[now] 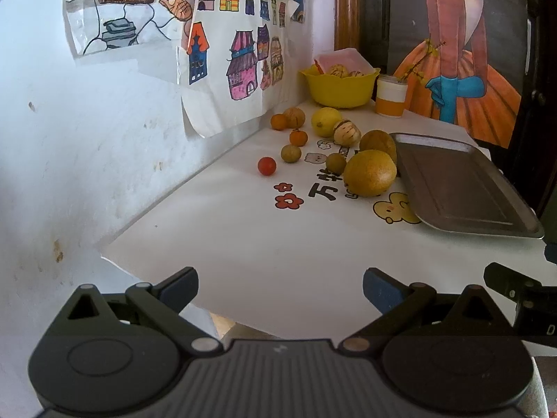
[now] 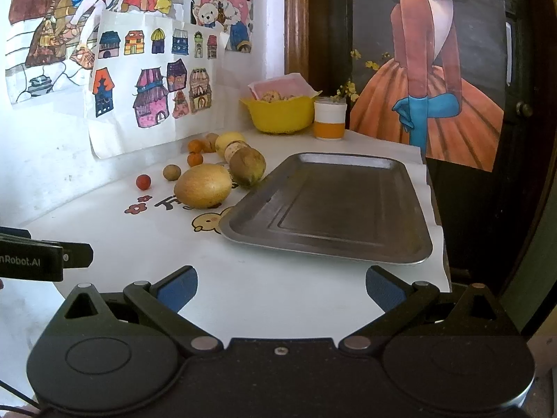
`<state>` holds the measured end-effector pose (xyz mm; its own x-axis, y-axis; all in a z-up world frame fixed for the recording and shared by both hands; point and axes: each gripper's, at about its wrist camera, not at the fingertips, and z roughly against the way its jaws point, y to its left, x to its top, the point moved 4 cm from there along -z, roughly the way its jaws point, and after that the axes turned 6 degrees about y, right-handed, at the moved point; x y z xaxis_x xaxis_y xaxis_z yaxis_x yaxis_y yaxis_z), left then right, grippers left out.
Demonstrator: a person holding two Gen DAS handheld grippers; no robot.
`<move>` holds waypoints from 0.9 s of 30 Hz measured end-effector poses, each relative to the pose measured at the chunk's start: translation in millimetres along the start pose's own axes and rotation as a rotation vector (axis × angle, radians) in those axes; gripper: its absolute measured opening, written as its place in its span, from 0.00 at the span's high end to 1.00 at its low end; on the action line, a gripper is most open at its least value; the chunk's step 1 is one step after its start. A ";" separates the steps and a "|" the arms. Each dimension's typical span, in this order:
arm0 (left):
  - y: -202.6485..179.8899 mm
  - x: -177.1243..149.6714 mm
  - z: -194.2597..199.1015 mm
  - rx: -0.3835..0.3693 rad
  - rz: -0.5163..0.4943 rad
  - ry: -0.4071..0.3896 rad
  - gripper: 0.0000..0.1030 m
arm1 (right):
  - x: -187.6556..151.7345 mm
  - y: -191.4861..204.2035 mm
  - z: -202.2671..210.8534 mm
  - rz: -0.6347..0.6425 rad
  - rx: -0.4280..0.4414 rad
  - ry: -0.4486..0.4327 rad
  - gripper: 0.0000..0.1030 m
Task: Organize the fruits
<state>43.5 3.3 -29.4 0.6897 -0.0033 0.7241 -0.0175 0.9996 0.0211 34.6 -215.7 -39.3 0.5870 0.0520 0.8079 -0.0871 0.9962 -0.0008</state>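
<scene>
Ten loose fruits are lying on the white table [image 1: 243, 244], left of the empty metal tray [image 2: 330, 205]: one small red fruit [image 1: 267, 166], two small oranges [image 1: 298, 137], one bright yellow lemon [image 1: 326, 121], one striped pale fruit [image 1: 346, 132], two small brownish-green round ones [image 1: 290, 153], one tan round fruit [image 1: 294, 117] by the wall, and two large dull yellow-green ones, the nearer [image 1: 369, 173] touching the tray's rim. More are sitting in one yellow bowl [image 2: 281, 113] beside one orange-banded cup [image 2: 329, 122]. The left gripper [image 1: 280, 287] and the right gripper [image 2: 281, 287] are hovering near the table's front edge, fingers spread wide, holding nothing.
</scene>
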 end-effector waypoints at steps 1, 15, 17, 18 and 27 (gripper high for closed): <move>-0.7 1.7 -0.2 0.002 -0.004 0.001 0.01 | 0.7 0.0 -0.7 0.003 0.000 0.002 0.01; 6.1 56.4 -28.6 -0.018 -0.029 -0.014 0.01 | 45.4 6.5 -27.3 0.161 0.120 -0.020 0.01; 9.3 68.8 -38.6 -0.002 -0.038 -0.041 0.01 | 56.0 9.7 -33.7 0.221 0.168 -0.042 0.01; 10.8 73.8 -43.5 0.009 -0.047 -0.048 0.01 | 61.2 12.3 -38.2 0.258 0.190 -0.055 0.01; 32.7 106.4 -104.6 -0.037 -0.025 -0.023 0.01 | 95.4 43.2 -99.2 0.317 0.320 0.044 0.01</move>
<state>192.1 38.5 -23.7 0.6725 -0.0287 0.7396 0.0268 0.9995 0.0144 166.7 -160.8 -20.7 0.5244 0.3607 0.7712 -0.5087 0.8591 -0.0560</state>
